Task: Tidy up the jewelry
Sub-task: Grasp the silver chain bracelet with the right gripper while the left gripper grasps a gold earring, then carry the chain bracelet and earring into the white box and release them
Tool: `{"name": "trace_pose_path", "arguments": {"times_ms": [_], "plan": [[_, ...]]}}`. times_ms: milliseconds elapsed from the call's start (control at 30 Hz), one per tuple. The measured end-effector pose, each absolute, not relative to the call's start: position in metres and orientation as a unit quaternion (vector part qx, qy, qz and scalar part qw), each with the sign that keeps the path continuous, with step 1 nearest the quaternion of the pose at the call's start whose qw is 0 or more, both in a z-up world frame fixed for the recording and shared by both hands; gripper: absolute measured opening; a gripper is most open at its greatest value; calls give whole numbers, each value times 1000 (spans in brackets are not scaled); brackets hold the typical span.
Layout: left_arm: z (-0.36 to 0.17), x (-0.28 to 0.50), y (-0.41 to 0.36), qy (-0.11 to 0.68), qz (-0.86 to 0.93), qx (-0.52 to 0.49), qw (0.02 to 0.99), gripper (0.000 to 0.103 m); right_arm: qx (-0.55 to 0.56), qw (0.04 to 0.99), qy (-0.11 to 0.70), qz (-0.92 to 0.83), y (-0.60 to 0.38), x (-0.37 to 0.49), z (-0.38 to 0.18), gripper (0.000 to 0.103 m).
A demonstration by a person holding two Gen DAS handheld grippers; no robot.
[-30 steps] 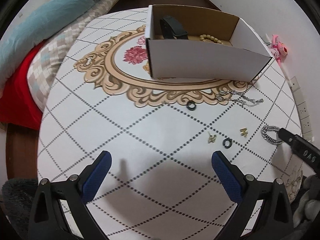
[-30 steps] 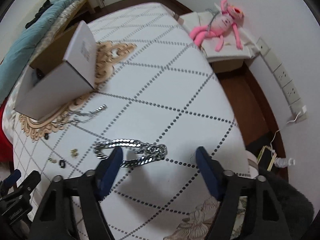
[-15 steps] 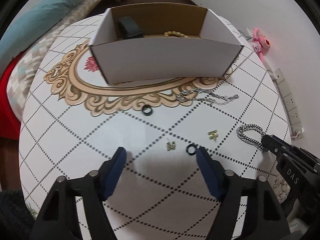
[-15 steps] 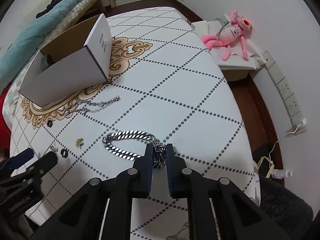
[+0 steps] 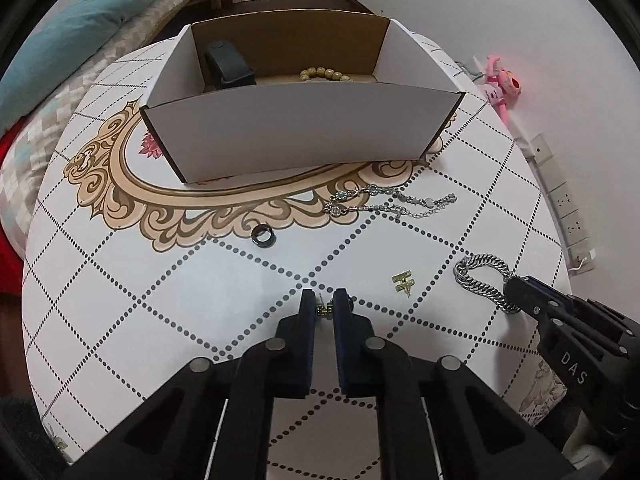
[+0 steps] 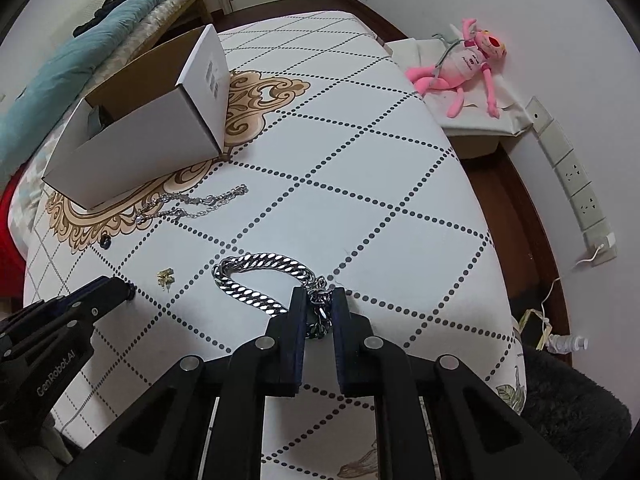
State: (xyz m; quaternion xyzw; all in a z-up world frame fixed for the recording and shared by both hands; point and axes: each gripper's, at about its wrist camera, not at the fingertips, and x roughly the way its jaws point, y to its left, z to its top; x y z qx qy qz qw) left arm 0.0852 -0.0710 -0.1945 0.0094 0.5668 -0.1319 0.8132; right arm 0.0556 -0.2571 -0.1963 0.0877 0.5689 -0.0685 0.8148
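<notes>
- Left wrist view: your left gripper (image 5: 324, 307) points down at the table (image 5: 168, 320). Its jaws have just been closing, and now they pinch a tiny gold earring (image 5: 323, 309) between the blue pads.
- A small black ring (image 5: 350, 300) peeks out just beside the right pad. You cannot tell if it touches.
- A second gold earring (image 5: 404, 282) lies near, a bit to the right.
- Another black ring (image 5: 263, 235) lies flat further up, at the edge of the gold swirl print.
- A thin silver chain (image 5: 390, 200) is stretched out long from left to right, just in front of the white cardboard box (image 5: 300, 132).
- Inside the box you see a black band (image 5: 229, 65) and a string of tan beads (image 5: 326, 75).
- At the right edge, your right gripper (image 5: 516, 292) bites one end of the thick silver chain bracelet (image 5: 480, 276).
- Right wrist view: your right gripper (image 6: 319, 304) is nearly closed on the clasp end of the thick silver chain bracelet (image 6: 256, 276). The rest bends in a loop, up and to the left, flat on the table (image 6: 360, 200).
- The thin silver chain (image 6: 192, 204) runs slanted toward the box (image 6: 136, 148).
- Your left gripper (image 6: 120, 290) shows at the left, tip down on the cloth.
- A pink toy (image 6: 464, 68) lies off the table by the wall.
</notes>
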Motion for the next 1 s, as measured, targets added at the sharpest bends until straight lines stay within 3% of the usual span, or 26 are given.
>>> {"name": "trace_pose_path", "arguments": {"times_ms": [500, 767, 1000], "plan": [[-143, 80, -40, 543, -169, -35, 822, 6, 132, 844, 520, 10, -239, 57, -127, 13], [-85, 109, -25, 502, -181, -43, 845, 6, 138, 860, 486, 67, -221, 80, -70, 13], [-64, 156, -15, 493, -177, -43, 851, 6, 118, 873, 462, 102, -206, 125, -32, 13]]}}
